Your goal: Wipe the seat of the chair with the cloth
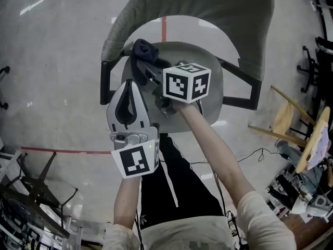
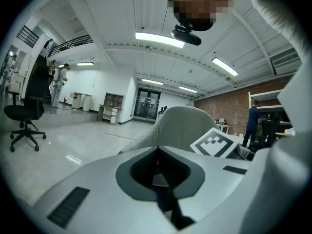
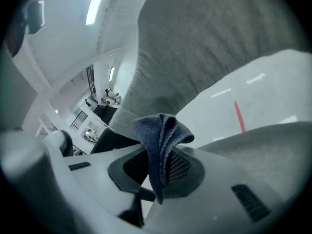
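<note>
A chair with a grey-green backrest (image 1: 208, 7) and pale seat (image 1: 210, 72) stands just ahead of me. A dark blue cloth (image 1: 144, 50) hangs bunched over the seat's left rear part, and my right gripper (image 1: 147, 67) is shut on it. In the right gripper view the cloth (image 3: 161, 135) sticks up folded from between the jaws, with the backrest (image 3: 219, 48) behind it. My left gripper (image 1: 131, 85) is held above the seat's near left edge, shut with nothing in it. The left gripper (image 2: 157, 152) points level at the backrest (image 2: 183, 123).
Black armrests (image 1: 244, 87) flank the seat. A wooden stool (image 1: 289, 121) and cluttered gear lie at the right, a tripod (image 1: 31, 191) at the lower left. Red tape (image 1: 62, 151) marks the floor. A black office chair (image 2: 24, 116) stands far left in the hall.
</note>
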Demonstrator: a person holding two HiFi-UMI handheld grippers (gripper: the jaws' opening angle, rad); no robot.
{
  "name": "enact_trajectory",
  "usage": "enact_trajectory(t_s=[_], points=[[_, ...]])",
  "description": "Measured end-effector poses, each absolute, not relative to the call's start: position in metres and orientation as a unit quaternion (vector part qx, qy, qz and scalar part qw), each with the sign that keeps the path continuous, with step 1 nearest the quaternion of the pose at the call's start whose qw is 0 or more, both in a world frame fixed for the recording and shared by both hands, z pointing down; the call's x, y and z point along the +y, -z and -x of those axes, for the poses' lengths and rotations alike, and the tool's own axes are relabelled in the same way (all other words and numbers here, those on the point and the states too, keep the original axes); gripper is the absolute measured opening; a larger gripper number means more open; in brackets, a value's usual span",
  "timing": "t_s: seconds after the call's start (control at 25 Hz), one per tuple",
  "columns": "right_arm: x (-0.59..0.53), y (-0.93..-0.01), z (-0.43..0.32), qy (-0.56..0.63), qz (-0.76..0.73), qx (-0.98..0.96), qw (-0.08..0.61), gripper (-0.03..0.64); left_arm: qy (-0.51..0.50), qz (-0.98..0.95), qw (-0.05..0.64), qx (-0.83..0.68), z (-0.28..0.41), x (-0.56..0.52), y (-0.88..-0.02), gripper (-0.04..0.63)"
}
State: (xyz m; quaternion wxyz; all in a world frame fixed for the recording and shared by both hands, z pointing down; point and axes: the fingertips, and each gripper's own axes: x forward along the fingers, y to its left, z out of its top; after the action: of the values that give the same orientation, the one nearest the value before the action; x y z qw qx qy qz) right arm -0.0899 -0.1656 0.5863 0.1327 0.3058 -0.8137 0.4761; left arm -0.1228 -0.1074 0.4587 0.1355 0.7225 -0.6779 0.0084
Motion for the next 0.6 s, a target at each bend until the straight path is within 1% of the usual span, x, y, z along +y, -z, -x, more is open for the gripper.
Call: enact_trajectory(t_s=[0.12,0.24,0.44,0.6], points=[[-0.167,-0.61,0.105,-0.523,-0.296,-0.788,0.132,0.057,-0.002,-0.717,0.147,-0.681,0.126,-0.101,-0.462,0.015],[-0.162,-0.64,0.115,-0.549,-0.301,-0.764,0.157,0.057,-0.002,-0.715,0.148,-0.683,0.125,-0.097,-0.46,0.015],[-0.168,-0.68,0.105,-0.54,-0.327,-0.744,0.218,0.057,0.0,-0.711,0.165,-0.684,0.12,-0.096,-0.47,0.015],[-0.172,-0.689,0.106,-0.514,-0.327,-0.751,0.255,0.057,-0.008,-0.711,0.167,-0.683,0.125,-0.093,-0.475,0.015]])
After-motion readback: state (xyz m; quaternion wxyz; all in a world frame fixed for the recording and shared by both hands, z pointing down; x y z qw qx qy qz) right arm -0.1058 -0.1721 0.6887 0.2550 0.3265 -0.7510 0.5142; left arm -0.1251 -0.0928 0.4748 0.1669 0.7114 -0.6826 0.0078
